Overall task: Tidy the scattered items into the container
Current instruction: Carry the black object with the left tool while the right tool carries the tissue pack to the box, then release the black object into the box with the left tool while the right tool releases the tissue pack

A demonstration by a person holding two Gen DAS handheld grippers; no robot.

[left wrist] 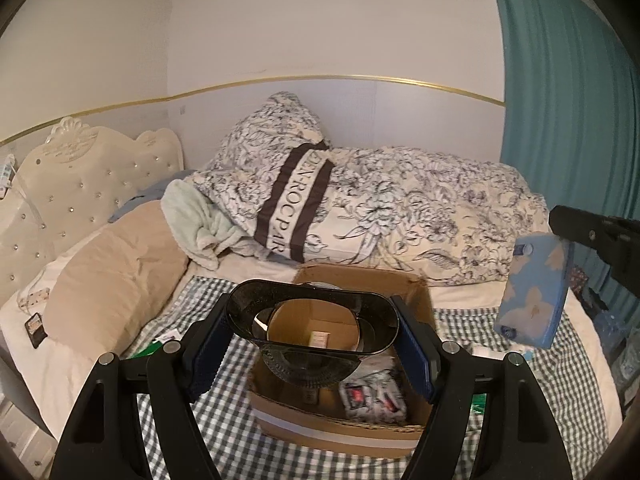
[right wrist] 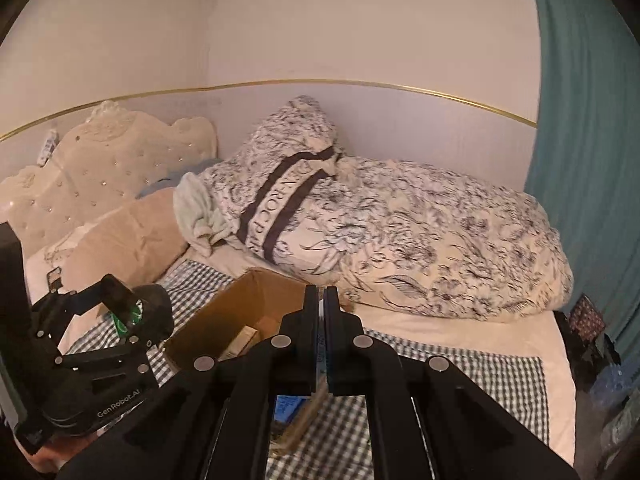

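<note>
The left gripper [left wrist: 312, 340] clamps a dark see-through cup [left wrist: 312, 320] between its pads, directly above the open cardboard box [left wrist: 352, 432] on the checked blanket [left wrist: 224, 416]; the right gripper [right wrist: 320, 340] is nearly closed on a thin blue packet [left wrist: 532, 292], held right of the box.

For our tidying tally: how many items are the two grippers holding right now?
2: a dark smoky plastic cup in the left gripper above the cardboard box; a blue patterned packet in the right gripper.

The left hand-held gripper [left wrist: 312, 334] clamps a dark translucent plastic container [left wrist: 312, 320] above the open brown cardboard box [left wrist: 340, 428] on the checked bed cover [left wrist: 500, 400]. At right, a black gripper finger [left wrist: 592, 236] holds a blue butterfly-patterned tissue pack [left wrist: 534, 288].
</note>
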